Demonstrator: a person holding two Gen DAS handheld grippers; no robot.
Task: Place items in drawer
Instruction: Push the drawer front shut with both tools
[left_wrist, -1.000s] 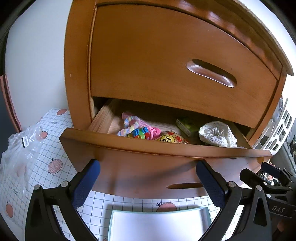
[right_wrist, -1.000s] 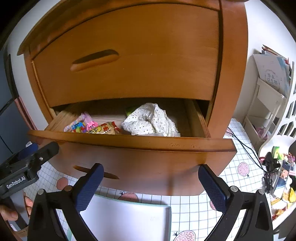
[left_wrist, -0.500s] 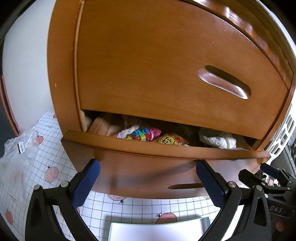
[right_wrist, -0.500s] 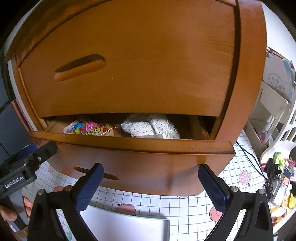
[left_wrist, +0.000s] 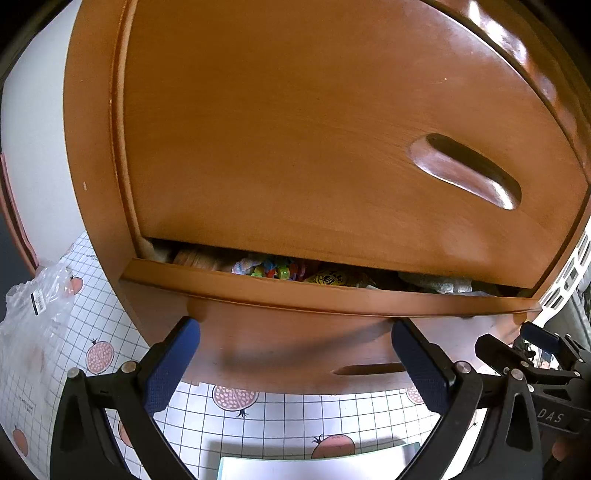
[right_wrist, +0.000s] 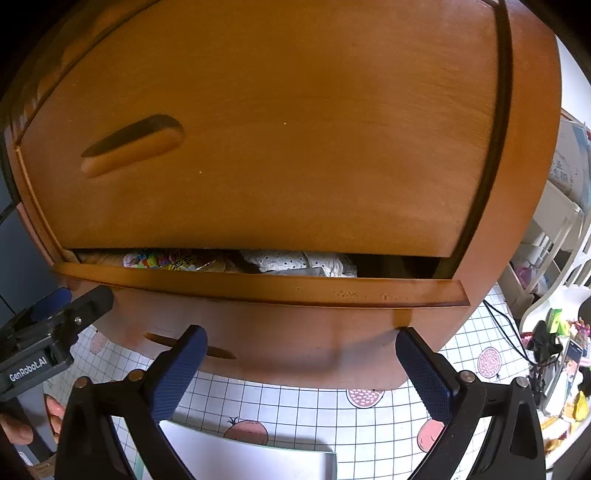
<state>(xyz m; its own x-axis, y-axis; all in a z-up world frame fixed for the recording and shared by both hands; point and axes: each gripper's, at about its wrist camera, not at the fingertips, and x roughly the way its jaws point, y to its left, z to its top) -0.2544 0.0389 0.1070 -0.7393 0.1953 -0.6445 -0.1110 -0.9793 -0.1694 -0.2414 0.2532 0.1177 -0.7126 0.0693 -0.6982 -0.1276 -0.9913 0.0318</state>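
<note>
I have both grippers spread wide with nothing between the pads, the left gripper (left_wrist: 295, 363) and right gripper (right_wrist: 301, 363) set against the lower drawer (right_wrist: 280, 332) front. The gap has shrunk to a slit since a second ago. Only the colourful packets (left_wrist: 280, 268) and white lace cloth (right_wrist: 291, 260) peek over its rim.

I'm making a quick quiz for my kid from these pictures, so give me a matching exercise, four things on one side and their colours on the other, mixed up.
Things:
1. lower drawer
2. lacy cloth
3. left gripper pads
4. tablecloth fruit print

Colours:
A. pink
B. white
C. brown wood
D. blue

Pairs: 1-C, 2-B, 3-D, 4-A
</note>
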